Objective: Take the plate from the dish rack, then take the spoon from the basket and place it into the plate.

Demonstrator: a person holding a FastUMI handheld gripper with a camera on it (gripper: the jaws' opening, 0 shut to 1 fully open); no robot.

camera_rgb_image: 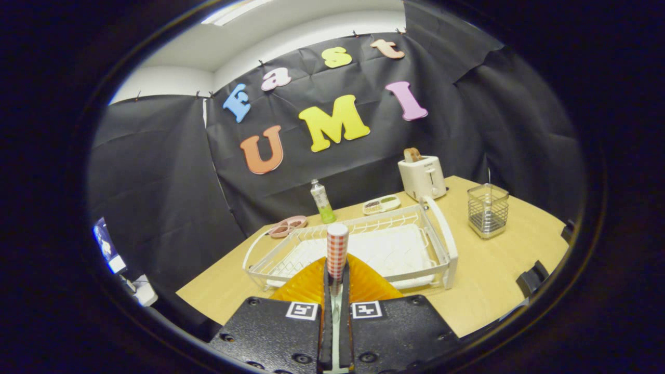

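Observation:
My gripper (pixel 336 284) is shut on the spoon (pixel 337 249). Its red-and-white checked handle with a white tip sticks up from between the two black fingers (pixel 326 291). Just under and ahead of the fingers lies the ribbed orange plate (pixel 366 284), on the wooden table (pixel 493 283) right in front of the white dish rack (pixel 444 244). The rack holds no dishes that I can see. To the right, beyond the rack, stands the wire mesh basket (pixel 487 210) with a thin rod rising from it.
A cream toaster (pixel 422 177) with a slice of bread stands at the back of the table. A green bottle (pixel 322 202), a pink divided dish (pixel 287 226) and a small tray of food (pixel 381 204) sit behind the rack. Black clamps (pixel 532 278) grip the table's right edge.

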